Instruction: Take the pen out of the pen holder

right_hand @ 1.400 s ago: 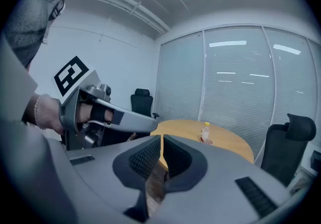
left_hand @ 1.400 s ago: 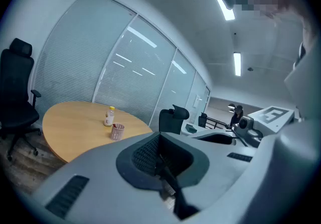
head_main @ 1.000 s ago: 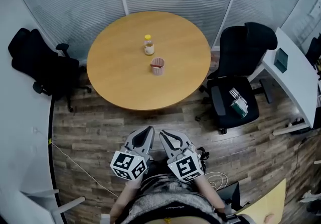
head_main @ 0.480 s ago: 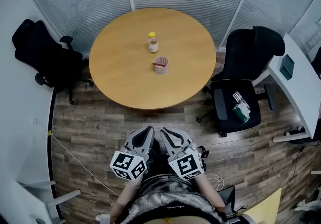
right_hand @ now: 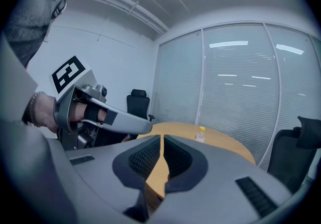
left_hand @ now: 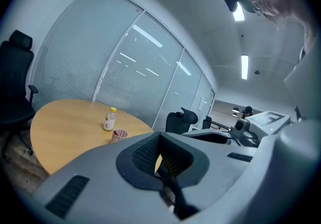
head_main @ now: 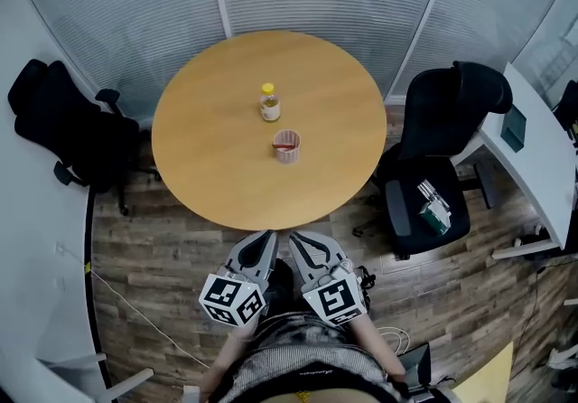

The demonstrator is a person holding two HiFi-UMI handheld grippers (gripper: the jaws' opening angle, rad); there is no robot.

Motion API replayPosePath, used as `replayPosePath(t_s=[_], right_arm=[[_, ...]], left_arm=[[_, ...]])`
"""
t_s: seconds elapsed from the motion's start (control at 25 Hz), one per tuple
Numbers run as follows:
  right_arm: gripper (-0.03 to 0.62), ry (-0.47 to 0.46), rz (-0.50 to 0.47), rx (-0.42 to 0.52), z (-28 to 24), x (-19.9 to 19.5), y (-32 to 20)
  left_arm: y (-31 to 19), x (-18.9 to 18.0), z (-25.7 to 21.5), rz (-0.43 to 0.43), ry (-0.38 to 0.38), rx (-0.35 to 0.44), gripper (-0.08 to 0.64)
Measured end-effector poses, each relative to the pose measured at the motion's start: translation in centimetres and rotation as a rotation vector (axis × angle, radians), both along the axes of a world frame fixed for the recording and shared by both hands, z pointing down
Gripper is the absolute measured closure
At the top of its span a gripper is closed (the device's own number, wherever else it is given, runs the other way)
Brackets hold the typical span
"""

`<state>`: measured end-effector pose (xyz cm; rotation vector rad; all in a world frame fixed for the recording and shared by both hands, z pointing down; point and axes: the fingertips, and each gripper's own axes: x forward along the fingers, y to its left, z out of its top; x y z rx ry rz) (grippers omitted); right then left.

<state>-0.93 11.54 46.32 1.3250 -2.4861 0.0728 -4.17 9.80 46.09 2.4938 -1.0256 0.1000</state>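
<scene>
A pink pen holder (head_main: 286, 145) stands near the middle of the round wooden table (head_main: 208, 157), with a red pen (head_main: 284, 147) lying inside it. The left gripper view shows the same pen holder (left_hand: 119, 135) far off. Both grippers are held close to my body, well short of the table. The left gripper (head_main: 265, 242) is shut with nothing in it. The right gripper (head_main: 297, 245) is also shut and empty, its jaws touching along their length.
A small bottle with a yellow cap (head_main: 269, 104) stands just behind the pen holder. A black office chair (head_main: 432, 157) with items on its seat is at the table's right, another black chair (head_main: 68, 132) at the left. A white desk (head_main: 542, 166) runs along the right.
The view has shifted: the table and pen holder sit lower in the frame and nearer to me. Both grippers stay shut in the same place by my body.
</scene>
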Motion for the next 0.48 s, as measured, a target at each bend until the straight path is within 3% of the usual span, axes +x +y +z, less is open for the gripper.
replayPosePath(t_s=[0.48], right_arm=[[0.557, 0.059, 0.09, 0.013, -0.2, 0.2, -12.1]], left_arm=[[-12.0, 0.4, 0.4, 0.12, 0.016, -0.019, 0.555]])
